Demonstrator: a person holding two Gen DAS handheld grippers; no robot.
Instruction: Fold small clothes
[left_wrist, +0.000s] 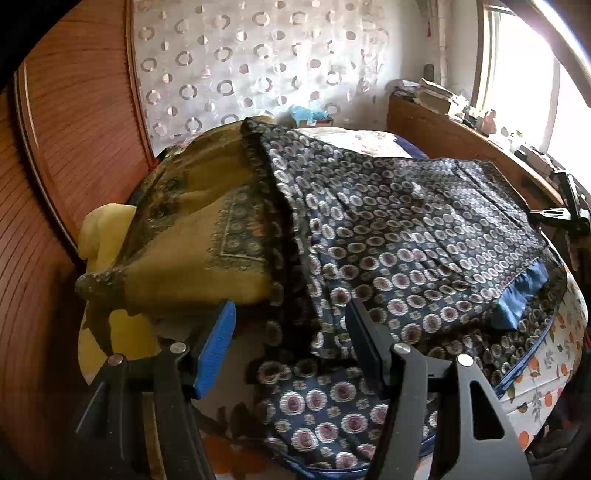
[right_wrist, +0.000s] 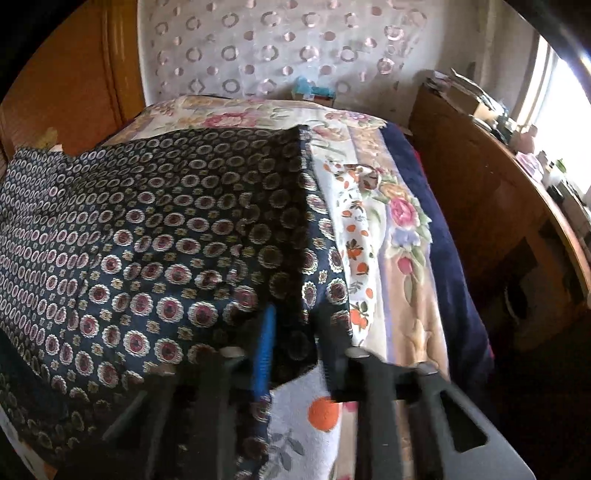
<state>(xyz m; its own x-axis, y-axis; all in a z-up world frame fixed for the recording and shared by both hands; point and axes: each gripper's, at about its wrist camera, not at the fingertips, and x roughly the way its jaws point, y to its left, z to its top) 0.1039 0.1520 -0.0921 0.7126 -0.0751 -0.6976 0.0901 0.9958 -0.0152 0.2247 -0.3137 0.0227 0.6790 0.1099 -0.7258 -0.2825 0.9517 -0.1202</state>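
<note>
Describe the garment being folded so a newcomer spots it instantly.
Start at the bed under the circle-print curtain. The dark navy cloth spread across it is the one. Unlike the mustard-yellow cloth on its left, it carries rows of round pink-and-white medallions and a dark fringed edge.

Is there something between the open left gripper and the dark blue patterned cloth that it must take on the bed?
Nothing visible stands in the way. The left gripper is open just above the near edge of the dark blue patterned cloth, which shows directly between its fingers. The mustard cloth lies to the left, beside the path, not across it.
</note>
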